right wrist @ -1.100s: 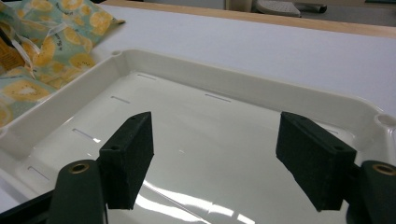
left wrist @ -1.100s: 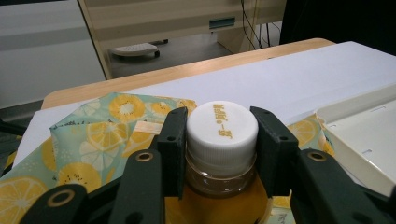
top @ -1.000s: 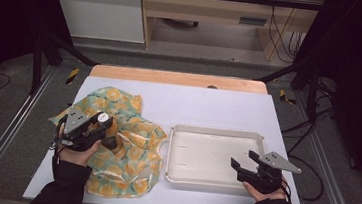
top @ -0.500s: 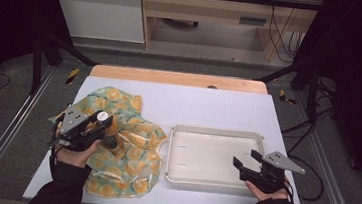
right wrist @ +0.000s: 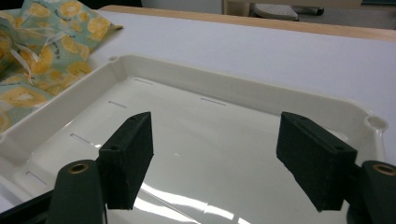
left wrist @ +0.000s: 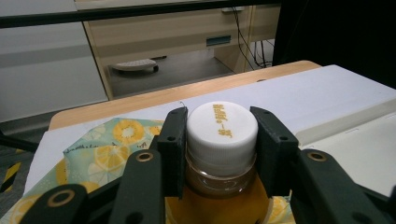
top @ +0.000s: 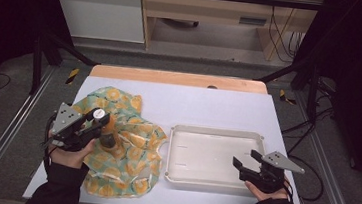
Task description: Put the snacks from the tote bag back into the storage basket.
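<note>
So far I have the bottle (left wrist: 222, 154) in hand: my left gripper (left wrist: 222, 140) is clamped on it just below the white cap (left wrist: 222, 126), one black jaw pressing on each side of the neck, and the amber liquid shows under the collar. From the high view the left gripper (top: 97, 124) and bottle (top: 107, 137) sit over the lemon-print cloth (top: 129, 152) on the left half of the table (top: 219, 105); whether the bottle's base rests on the cloth or hangs just clear of it I cannot tell from these angles, though the grip looks secure and square.

My right gripper (right wrist: 219, 158) is released, its jaws spread wide with nothing between them, hovering low over the near right part of the white tray (right wrist: 243, 95). In the high view that right gripper (top: 248, 164) sits at the tray's (top: 216, 132) near right corner, well apart from the bottle.

By my reckoning the pick is done and the carry is what remains. The tray is bare, just beside the cloth's right edge, so I judge it the likely destination: take the bottle across the cloth's edge and over the tray rim, set it down upright, then let go. The idle right gripper may need to steady the tray or clear out of the way
</note>
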`<state>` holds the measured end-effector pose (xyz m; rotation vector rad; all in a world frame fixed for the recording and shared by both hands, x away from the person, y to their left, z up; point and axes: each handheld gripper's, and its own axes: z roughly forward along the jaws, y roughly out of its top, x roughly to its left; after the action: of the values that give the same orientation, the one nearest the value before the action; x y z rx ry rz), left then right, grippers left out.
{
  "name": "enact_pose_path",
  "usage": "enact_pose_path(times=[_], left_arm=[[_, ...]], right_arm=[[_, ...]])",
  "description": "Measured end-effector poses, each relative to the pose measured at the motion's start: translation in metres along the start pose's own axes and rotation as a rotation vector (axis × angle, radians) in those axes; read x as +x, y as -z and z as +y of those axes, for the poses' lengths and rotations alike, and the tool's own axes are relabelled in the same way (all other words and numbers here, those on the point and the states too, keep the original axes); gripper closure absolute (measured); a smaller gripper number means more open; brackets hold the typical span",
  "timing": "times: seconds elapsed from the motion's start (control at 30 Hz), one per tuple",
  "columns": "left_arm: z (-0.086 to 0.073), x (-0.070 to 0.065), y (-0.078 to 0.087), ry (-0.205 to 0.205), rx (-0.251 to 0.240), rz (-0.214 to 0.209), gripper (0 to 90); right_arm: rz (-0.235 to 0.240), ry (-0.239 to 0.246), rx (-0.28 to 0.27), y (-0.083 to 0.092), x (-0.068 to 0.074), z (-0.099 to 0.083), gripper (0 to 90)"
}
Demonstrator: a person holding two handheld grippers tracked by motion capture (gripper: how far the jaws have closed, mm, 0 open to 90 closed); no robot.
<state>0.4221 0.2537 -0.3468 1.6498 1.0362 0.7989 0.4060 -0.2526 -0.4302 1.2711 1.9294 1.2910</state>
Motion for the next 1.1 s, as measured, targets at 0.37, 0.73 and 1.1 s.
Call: enact_pose_path(times=[0.37, 0.73, 1.1], left_arm=[[0.009, -0.009, 0.009, -0.002, -0.020, -0.001, 58.5], [0.016, -0.025, 0.013, -0.016, -0.035, -0.041, 58.5], [0.024, -0.040, 0.020, -0.033, -0.055, -0.082, 58.5]], right_arm=[[-0.002, 0.001, -0.007, 0.002, 0.000, 0.001, 27.4], [0.002, 0.006, -0.004, 0.001, 0.000, 0.000, 27.2], [0.002, 0.002, -0.007, 0.001, -0.001, 0.000, 27.2]])
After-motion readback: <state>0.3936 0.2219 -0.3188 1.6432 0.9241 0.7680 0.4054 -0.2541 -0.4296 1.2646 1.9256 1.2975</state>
